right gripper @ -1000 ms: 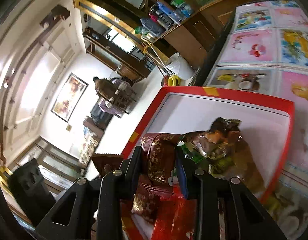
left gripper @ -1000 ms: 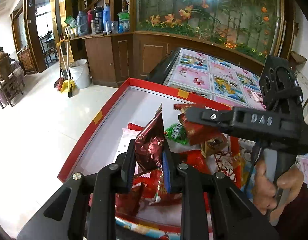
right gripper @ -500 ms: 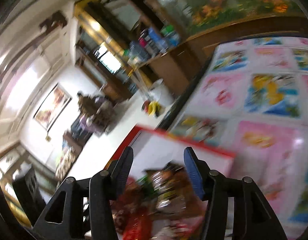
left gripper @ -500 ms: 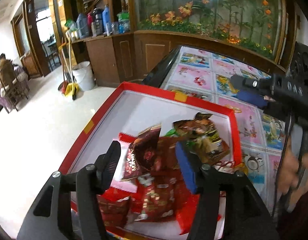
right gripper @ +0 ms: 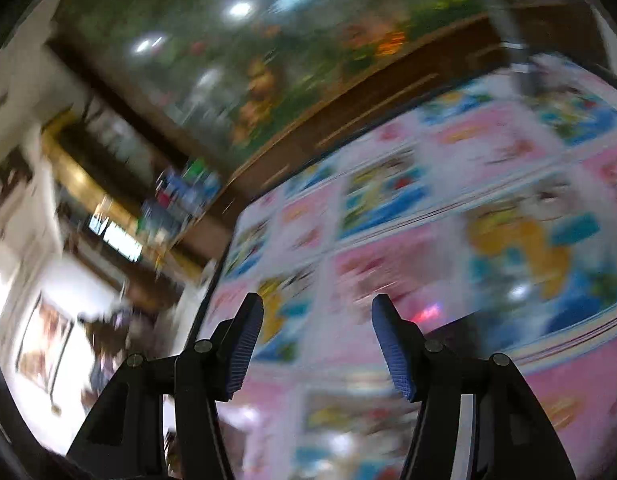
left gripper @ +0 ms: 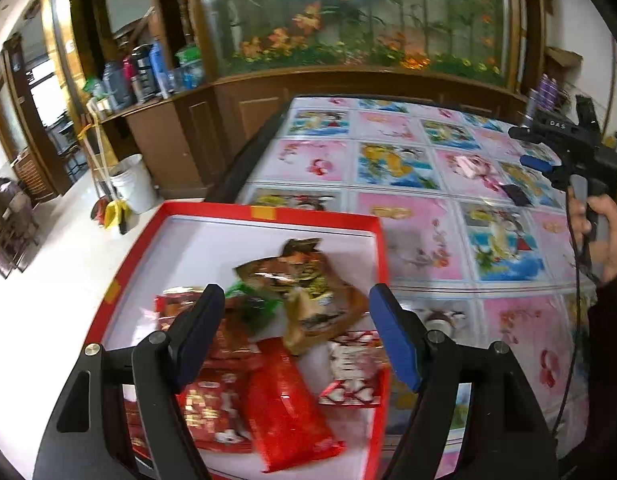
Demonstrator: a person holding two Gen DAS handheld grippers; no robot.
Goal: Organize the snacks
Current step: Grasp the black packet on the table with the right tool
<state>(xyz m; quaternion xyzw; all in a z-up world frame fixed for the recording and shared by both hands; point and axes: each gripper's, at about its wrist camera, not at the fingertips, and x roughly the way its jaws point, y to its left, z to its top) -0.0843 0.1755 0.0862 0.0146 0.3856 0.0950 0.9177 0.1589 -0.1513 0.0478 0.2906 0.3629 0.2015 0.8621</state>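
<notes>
left gripper point(left gripper: 294, 332): lower middle of the left wrist view, jaws spread wide with nothing pinched between them; they've just been opening up. The snack pile only shows through the gap, no pad is touching it.
right gripper point(right gripper: 316, 346): in its own view the jaws sit at a medium-wide gap, empty, and they've been opening too. Everything behind it is smeared with motion blur. From the left wrist view you can see it at the far right edge, held in a hand point(left gripper: 604, 240).
red box point(left gripper: 268, 213): shallow red-rimmed tray with a white inside, sitting on the counter at the left-center of the left wrist view, with a yellow tape patch on its far rim.
snacks: all lying in the near half of the box. A brown-gold packet point(left gripper: 308, 280) is on top in the middle, a green wrapper point(left gripper: 250, 302) pokes out just left of it, a plain red pouch point(left gripper: 286, 404) lies in front, a red and white heart-print packet point(left gripper: 354, 368) sits against the right wall, and more red packets point(left gripper: 212, 412) are at lower left.
counter point(left gripper: 428, 240): covered in a glossy pink and blue cartoon-tile cloth, filling the right side of both views.
background: fish tank with orange flowers point(left gripper: 348, 20) across the top, white bucket point(left gripper: 132, 184) on the floor at left.
</notes>
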